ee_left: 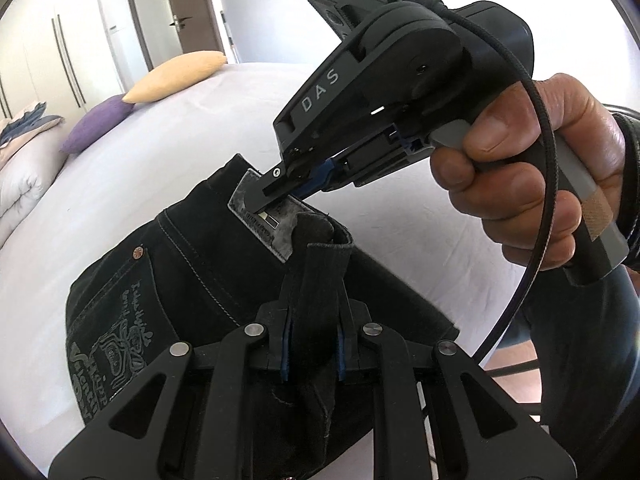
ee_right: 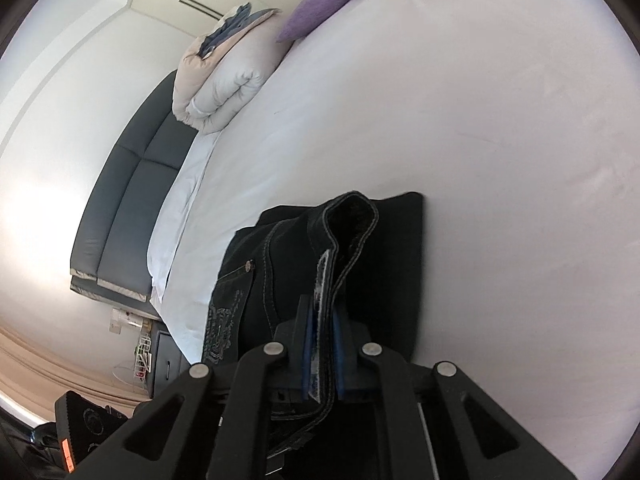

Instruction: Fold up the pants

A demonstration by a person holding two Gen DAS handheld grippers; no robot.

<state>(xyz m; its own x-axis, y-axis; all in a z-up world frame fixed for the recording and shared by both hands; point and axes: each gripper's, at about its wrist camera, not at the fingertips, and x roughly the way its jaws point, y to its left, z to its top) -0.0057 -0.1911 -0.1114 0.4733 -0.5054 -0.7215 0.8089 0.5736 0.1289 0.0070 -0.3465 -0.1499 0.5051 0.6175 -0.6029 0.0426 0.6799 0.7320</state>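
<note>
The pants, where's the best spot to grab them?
Grab the pants at the thick waistband, coming from above. It stands up in a stiff ridge off the bed, so fingers fit on both sides. Both grippers, left and right, already pinch there.

Lower part of black denim pants (ee_left: 168, 280) hidden behind left gripper (ee_left: 314, 344) linkage, cut off at frame bottom. Embroidered lettering on back pocket (ee_left: 116, 344) too distorted to read. Grey waistband patch (ee_left: 264, 216) partly covered by right gripper (ee_left: 280, 192) tips; text illegible. Person's right hand (ee_left: 532, 184) cut by frame edge. Small items by dark nightstand (ee_right: 160, 356): too small to ID.
</note>
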